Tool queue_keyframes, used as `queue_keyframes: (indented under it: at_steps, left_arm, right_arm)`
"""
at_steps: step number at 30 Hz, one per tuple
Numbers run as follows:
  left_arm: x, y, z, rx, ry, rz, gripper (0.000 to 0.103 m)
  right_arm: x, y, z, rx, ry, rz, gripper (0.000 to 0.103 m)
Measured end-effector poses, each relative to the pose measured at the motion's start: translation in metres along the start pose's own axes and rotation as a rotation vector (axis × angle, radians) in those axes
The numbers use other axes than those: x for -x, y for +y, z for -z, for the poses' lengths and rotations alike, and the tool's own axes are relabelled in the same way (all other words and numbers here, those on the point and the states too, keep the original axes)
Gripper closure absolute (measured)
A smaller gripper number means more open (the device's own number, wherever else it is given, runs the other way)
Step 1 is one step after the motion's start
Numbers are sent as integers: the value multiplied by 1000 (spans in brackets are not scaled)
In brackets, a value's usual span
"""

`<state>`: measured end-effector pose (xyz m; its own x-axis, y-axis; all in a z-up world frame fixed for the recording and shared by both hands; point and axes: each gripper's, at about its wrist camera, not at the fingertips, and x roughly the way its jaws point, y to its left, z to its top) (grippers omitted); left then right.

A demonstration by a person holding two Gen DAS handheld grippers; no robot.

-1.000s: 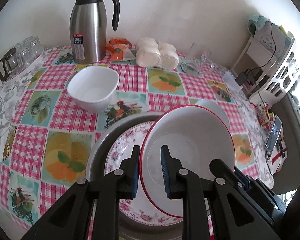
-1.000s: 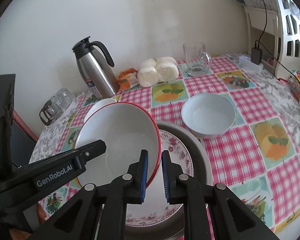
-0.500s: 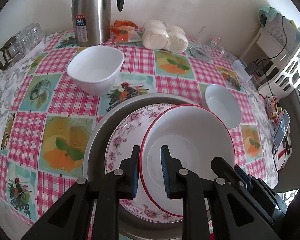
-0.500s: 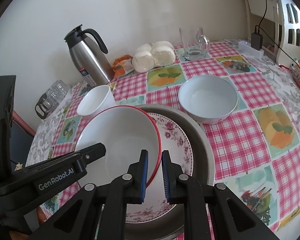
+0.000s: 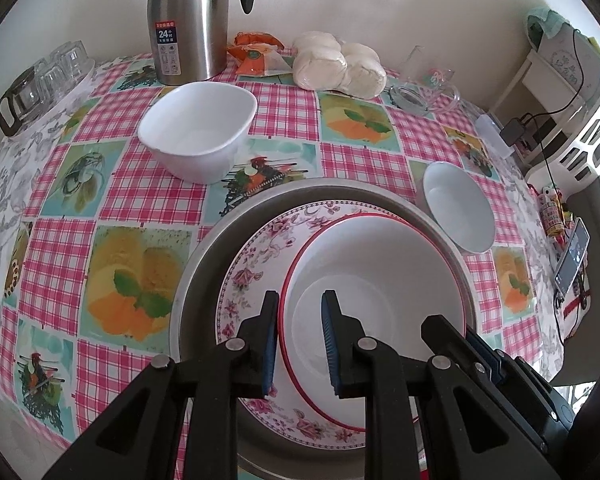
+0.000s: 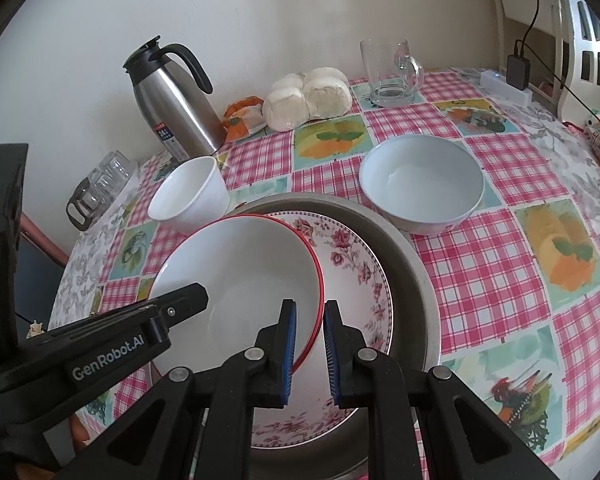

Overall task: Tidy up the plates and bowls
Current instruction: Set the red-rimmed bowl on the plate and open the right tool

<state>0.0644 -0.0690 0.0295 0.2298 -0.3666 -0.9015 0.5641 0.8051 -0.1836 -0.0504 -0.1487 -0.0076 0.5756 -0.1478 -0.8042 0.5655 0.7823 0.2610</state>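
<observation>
A table (image 5: 60, 248) under a pink checked, fruit-printed cloth is carrying a grey metal tray (image 5: 204, 264), a squarish white bowl (image 5: 198, 130), a round white bowl (image 6: 420, 184), a steel thermos (image 5: 188, 20), wrapped buns (image 6: 308, 98), an orange packet (image 5: 258, 58) and a glass mug (image 6: 390, 72).

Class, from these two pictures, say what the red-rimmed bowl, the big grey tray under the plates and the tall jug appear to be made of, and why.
Red-rimmed bowl: probably glazed ceramic or melamine; smooth, glossy white.
Grey tray: likely metal; dull, matte grey rim.
Tall jug: brushed stainless steel body with soft reflections; the black handle looks like plastic.
</observation>
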Motion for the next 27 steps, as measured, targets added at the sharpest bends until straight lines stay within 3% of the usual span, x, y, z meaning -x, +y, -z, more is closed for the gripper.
queue_keyframes:
  at_steps: [27]
  left_arm:
    - [-10,4,-1,26,9,12,82]
  right_arm:
    - [-1,5,-2,38,-34,23,82]
